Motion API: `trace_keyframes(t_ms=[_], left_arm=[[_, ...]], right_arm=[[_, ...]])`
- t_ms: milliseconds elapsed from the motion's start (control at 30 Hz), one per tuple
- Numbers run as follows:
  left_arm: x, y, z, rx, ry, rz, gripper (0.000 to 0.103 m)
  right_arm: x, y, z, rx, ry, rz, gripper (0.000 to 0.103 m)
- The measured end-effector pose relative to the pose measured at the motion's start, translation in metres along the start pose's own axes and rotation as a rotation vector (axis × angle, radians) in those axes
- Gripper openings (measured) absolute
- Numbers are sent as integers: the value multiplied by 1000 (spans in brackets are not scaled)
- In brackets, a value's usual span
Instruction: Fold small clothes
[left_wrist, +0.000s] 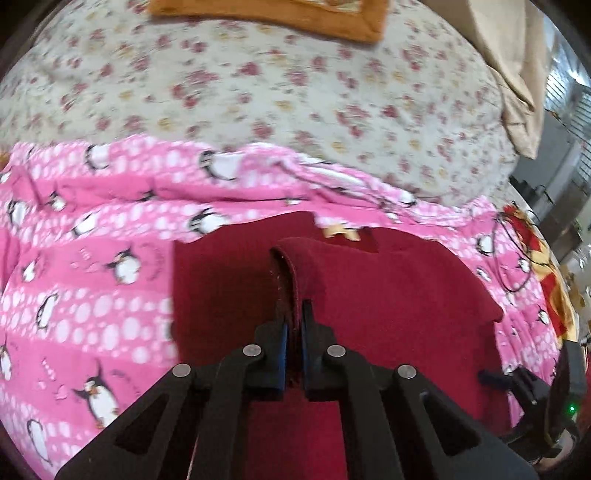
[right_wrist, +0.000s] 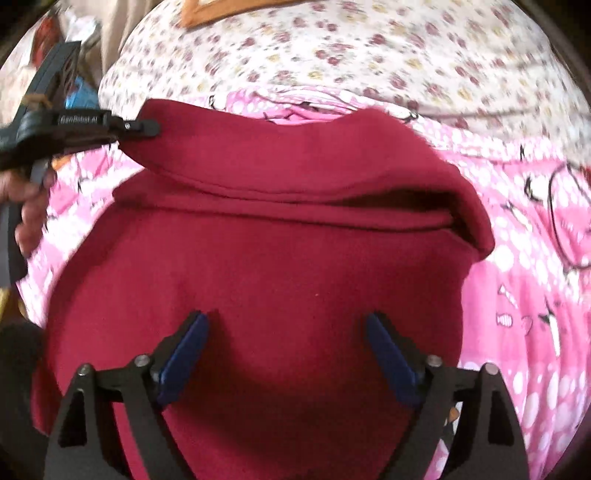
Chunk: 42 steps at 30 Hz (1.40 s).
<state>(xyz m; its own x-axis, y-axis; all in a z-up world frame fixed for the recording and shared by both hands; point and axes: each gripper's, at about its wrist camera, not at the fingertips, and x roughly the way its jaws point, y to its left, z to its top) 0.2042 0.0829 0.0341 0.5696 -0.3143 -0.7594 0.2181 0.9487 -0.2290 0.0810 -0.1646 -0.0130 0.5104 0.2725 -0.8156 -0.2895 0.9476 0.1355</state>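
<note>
Where fleecy and folded, maroon garment (right_wrist: 258, 266) on penguin-print blanket (left_wrist: 92, 229).

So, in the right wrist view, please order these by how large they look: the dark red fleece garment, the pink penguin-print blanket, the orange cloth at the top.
1. Dark red fleece garment, fills most of the picture, though it is nearest to the camera.
2. Pink penguin-print blanket.
3. Orange cloth, cut by the top edge, so its true size is unsure.

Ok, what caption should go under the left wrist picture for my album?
Left gripper pinching a fold of the dark red garment above the pink penguin blanket.
</note>
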Motion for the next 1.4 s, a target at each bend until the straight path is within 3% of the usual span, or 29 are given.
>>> trace_keyframes(t_ms=[333,400,433,500,600,667,733,767,900,1067,1267,1333,1400], left_arm=[[36,46,-25,-142,28,84,0],[34,48,-27,-159,12,76,1],[29,48,-27,-153,0,92,1],[18,45,-26,-141,-50,131,3],[-9,44,-23,-190,-198,217,4],[-16,37,-18,-190,-255,216,4],[-5,26,-13,-149,-244,172,4],[7,19,-11,-125,-210,165,4],[62,10,-21,-61,11,281,4],[55,0,-22,-22,-3,339,4],[41,5,-9,-136,-124,266,4],[50,10,-7,-145,-96,272,4],[65,20,-9,-178,-25,264,4]], right_arm=[[0,3,2,-57,34,-15,93],[-10,-4,8,-42,0,0,79],[-15,-10,12,-27,-25,-1,65],[-27,-28,23,22,-104,-29,63],[-39,-63,46,100,-210,-88,55],[-34,-86,61,132,-221,-109,23],[-18,-103,70,152,-183,-61,6],[-8,-108,72,155,-158,-49,3],[27,-118,68,157,-39,-34,0],[37,-135,61,249,20,43,0],[15,-135,97,240,-192,-36,0],[28,-139,110,256,-206,-45,0],[53,-146,115,280,-137,-62,0]])
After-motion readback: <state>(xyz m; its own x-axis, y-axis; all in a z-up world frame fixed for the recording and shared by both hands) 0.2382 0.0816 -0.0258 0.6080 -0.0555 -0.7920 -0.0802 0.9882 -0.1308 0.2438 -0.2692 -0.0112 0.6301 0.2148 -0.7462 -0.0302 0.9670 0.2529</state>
